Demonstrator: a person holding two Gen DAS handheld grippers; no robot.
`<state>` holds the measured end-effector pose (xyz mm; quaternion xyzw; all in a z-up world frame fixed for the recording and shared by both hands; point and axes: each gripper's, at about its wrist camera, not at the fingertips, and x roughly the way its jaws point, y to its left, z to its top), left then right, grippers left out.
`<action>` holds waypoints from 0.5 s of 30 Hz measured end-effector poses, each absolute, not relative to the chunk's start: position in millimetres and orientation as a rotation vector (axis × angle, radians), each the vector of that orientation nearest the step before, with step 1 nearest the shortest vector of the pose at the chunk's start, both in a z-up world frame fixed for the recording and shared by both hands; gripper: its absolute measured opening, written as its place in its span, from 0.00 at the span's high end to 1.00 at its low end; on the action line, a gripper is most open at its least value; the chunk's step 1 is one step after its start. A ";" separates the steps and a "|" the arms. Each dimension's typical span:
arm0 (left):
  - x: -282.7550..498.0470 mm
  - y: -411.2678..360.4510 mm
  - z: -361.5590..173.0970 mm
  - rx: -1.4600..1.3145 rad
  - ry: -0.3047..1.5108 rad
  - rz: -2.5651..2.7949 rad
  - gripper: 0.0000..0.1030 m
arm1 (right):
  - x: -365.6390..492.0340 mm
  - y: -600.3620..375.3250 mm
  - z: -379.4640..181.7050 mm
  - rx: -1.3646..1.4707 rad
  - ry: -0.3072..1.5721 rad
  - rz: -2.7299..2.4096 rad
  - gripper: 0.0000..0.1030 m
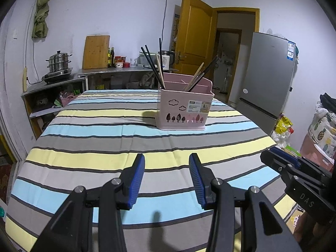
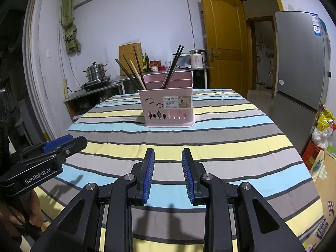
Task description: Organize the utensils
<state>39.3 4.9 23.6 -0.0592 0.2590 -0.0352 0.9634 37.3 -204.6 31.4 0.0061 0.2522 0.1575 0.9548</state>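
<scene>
In the left wrist view, your left gripper (image 1: 167,177) sits low in the frame, jaws parted with nothing between the blue pads. The pink basket (image 1: 184,109) stands upright at centre on the striped tablecloth (image 1: 94,147), well ahead of you. Chopsticks (image 1: 154,67) lean out of two of its compartments, dark ones and pale ones mixed. They look light, stiff and slick; pinch one high on its shaft, above the rim. The light basket may tip or slide if you pull sideways.

In the right wrist view, your right gripper (image 2: 168,173) is likewise released and empty at lower centre. The basket (image 2: 168,109) stands mid-frame, chopsticks (image 2: 134,71) fanning left and right. The cloth between you and it is bare. The table edge drops away at right, toward the refrigerator (image 2: 300,63).
</scene>
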 end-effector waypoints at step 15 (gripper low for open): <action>36.2 4.8 22.3 -0.125 0.536 -0.072 0.56 | 34.5 -205.1 31.7 0.012 0.514 0.323 0.73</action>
